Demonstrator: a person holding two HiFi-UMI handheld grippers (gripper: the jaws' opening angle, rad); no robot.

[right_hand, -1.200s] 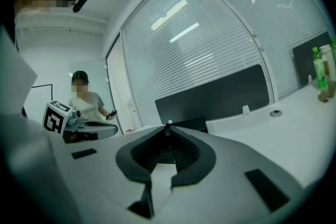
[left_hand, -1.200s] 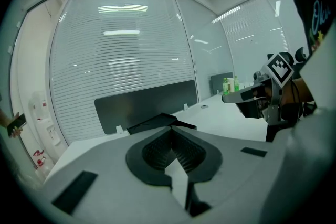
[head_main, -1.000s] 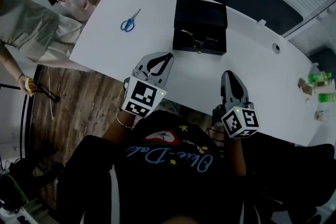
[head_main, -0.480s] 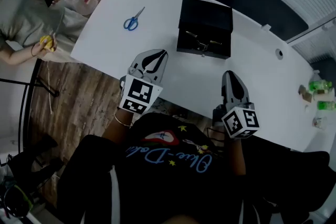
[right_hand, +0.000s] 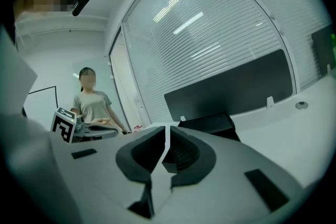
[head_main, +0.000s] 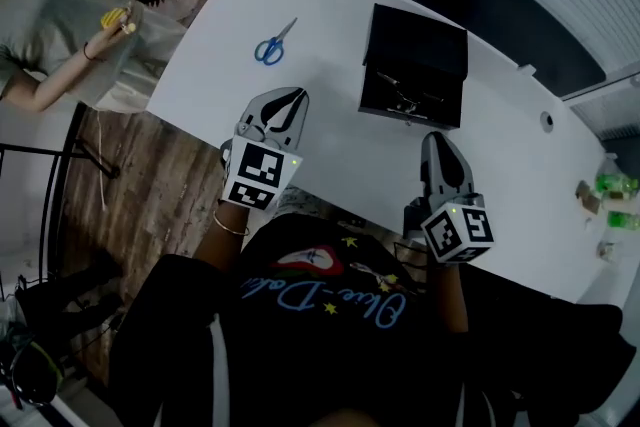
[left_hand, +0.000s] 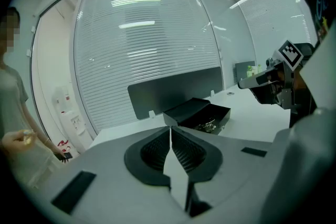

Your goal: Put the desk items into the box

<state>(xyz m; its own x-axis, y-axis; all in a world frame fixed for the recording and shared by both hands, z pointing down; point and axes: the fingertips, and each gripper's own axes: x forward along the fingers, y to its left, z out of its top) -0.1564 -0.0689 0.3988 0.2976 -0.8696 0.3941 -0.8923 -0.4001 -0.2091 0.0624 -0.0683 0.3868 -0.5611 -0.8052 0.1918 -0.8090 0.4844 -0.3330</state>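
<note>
Head view, left gripper (head_main: 288,99) and right gripper (head_main: 440,143) both clenched on nothing above the white desk (head_main: 340,150), open black box (head_main: 418,43) beyond them, blue scissors (head_main: 274,43) lying left of the box.

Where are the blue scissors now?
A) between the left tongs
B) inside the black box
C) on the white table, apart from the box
C: the blue scissors lie flat on the white table, well to the left of the black box in the head view.
</note>
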